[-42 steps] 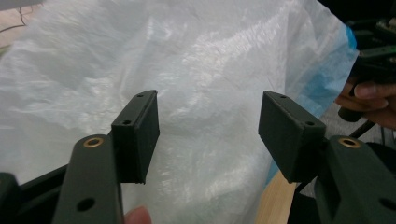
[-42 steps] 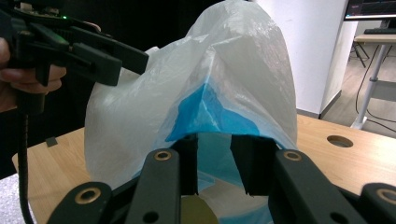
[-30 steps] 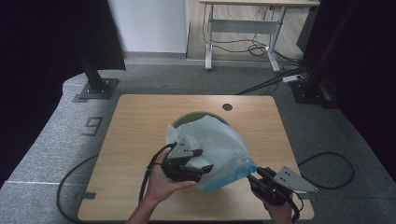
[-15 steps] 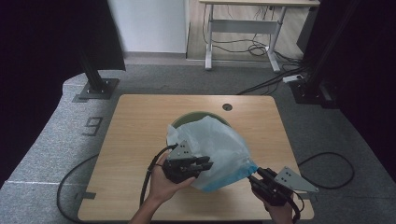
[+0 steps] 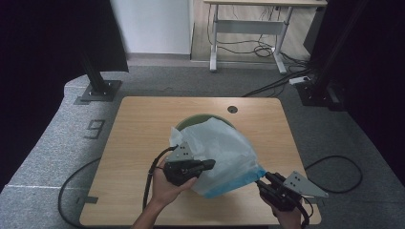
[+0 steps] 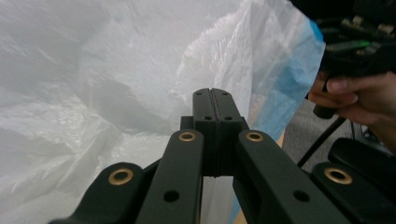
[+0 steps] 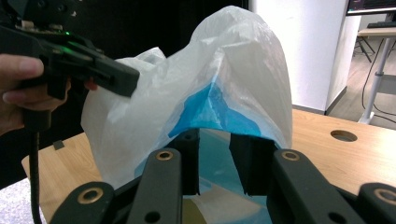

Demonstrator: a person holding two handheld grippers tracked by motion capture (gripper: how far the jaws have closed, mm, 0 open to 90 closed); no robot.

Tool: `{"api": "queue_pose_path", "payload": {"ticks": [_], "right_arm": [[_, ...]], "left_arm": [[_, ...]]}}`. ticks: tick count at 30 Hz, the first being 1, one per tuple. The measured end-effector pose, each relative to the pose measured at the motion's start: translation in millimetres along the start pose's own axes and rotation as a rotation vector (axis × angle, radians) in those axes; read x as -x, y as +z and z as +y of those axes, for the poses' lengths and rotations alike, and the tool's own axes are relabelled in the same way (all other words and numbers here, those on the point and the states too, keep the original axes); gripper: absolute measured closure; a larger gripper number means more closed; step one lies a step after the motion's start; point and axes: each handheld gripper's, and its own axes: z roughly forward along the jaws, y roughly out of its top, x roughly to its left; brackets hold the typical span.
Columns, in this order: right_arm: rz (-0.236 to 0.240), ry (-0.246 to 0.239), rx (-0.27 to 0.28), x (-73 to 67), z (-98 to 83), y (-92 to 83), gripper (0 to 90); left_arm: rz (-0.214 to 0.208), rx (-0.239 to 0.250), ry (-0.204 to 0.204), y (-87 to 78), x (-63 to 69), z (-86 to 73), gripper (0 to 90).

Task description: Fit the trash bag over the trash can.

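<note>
The light wooden desk point(image 5: 143, 124) with rounded corners takes up the middle of the high view, a small round hole near its far edge. On it, just right of centre, a thin white plastic bag with a blue rim point(image 5: 224, 152) billows over a dark green round bin point(image 5: 200, 118), whose rim peeks out at the bag's upper left. The left claw point(image 5: 207, 164), at the bag's lower left, has just been closing: a second ago its jaws stood apart, and now in the left gripper view they meet flat, pinching a fold of the white film point(image 6: 140, 93). The right claw point(image 5: 263, 183), at the lower right, holds the blue rim point(image 7: 210, 112), which drapes over its partly parted jaws. With both sides gripped, the bag looks ready to be stretched and drawn down over the bin.
</note>
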Motion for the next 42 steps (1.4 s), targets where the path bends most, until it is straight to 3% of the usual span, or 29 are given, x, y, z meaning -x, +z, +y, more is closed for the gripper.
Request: {"api": "queue_pose_path", "payload": {"ticks": [7, 13, 17, 22, 26, 34, 37, 42], "right_arm": [[0.003, -0.010, -0.005, 1.7, -1.8, -2.0, 67.6], [0.008, -0.059, -0.013, -3.6, -6.5, -4.7, 53.4], [0.015, -0.080, -0.024, -6.7, -9.9, -4.0, 49.4], [-0.028, -0.106, -0.048, -9.6, -18.3, -2.1, 48.2], [-0.075, -0.112, -0.037, -10.4, -18.7, 0.2, 45.1], [-0.038, -0.179, -0.029, -26.4, -14.4, 13.0, 34.2], [0.028, -0.151, -0.023, -29.5, -12.7, 16.6, 30.6], [0.083, -0.100, -0.021, -29.0, -12.1, 14.6, 26.0]], "left_arm": [[0.019, 0.045, -0.033, -15.7, -14.4, 6.2, 89.6], [0.030, 0.071, -0.054, -20.5, -22.2, 6.6, 89.7], [0.033, 0.084, -0.060, -23.8, -23.4, 8.5, 89.7], [0.032, 0.095, -0.068, -29.8, -26.8, 9.8, 89.7], [0.034, 0.106, -0.078, -34.8, -29.6, 10.3, 89.7], [0.027, 0.123, -0.098, -38.7, -32.8, 12.0, 89.7], [0.028, 0.121, -0.098, -38.9, -33.2, 12.1, 89.7], [0.032, 0.122, -0.100, -40.3, -33.9, 10.8, 89.7]]}}
